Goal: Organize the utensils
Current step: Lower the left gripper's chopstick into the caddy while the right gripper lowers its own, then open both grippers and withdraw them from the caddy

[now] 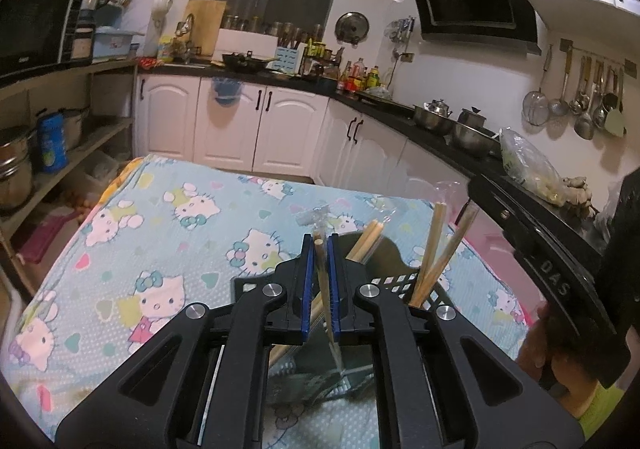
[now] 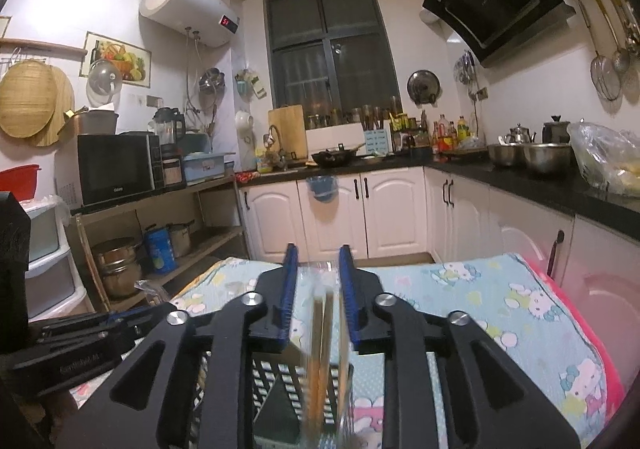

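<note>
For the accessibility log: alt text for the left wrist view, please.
The left hand-held gripper is shut on plastic-wrapped wooden chopsticks above a black perforated plastic utensil holder holding more chopsticks, on a blue cartoon-cat tablecloth. A kitchen counter runs behind.

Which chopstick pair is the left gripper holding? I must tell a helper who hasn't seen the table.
On the cartoon-cat cloth stands a black perforated utensil holder. The left gripper is shut on wrapped chopsticks above it. Unlike the pairs leaning in the holder, this one stands upright between blue pads.
</note>
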